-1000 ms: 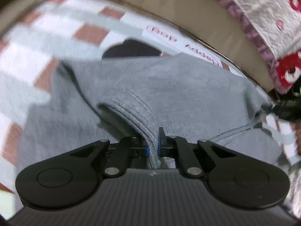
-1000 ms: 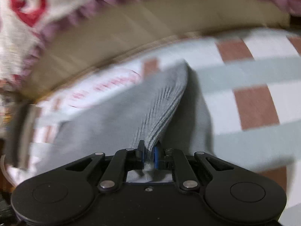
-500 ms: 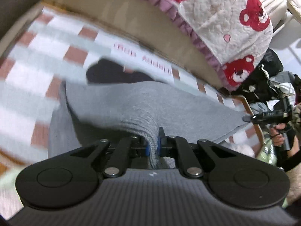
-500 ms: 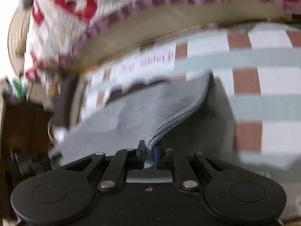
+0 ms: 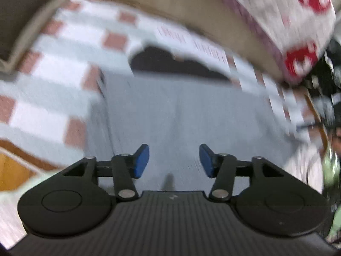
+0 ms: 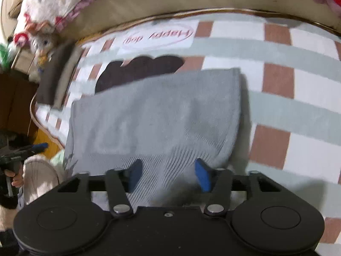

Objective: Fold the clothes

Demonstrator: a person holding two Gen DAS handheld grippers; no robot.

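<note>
Left gripper [image 5: 174, 160]: jaws spread wide, blue pads [image 5: 141, 160] clear of the cloth, nothing held; view heavily blurred.
Right gripper [image 6: 168, 175]: jaws spread wide, blue pads [image 6: 202, 175] either side of the ribbed hem, gripping nothing.
Grey garment [image 6: 157, 115]: knit, plain grey, folded into a rough rectangle lying flat on the blanket; ribbed band at the near edge, fold edge at the right; in the left view [image 5: 181, 115] it fills the centre ahead of the fingers.
Checked blanket [image 6: 298, 111]: white, pale green and brick-red squares, under the garment.
Dark patch [image 6: 140, 68]: brown shape on the blanket, partly covered by the garment's far edge.
Writing [image 6: 158, 36]: pink script in an oval, upside down, reads "Happy day".
Quilted cover [image 6: 55, 2]: cream, red motifs, purple frill, beyond the blanket.
</note>
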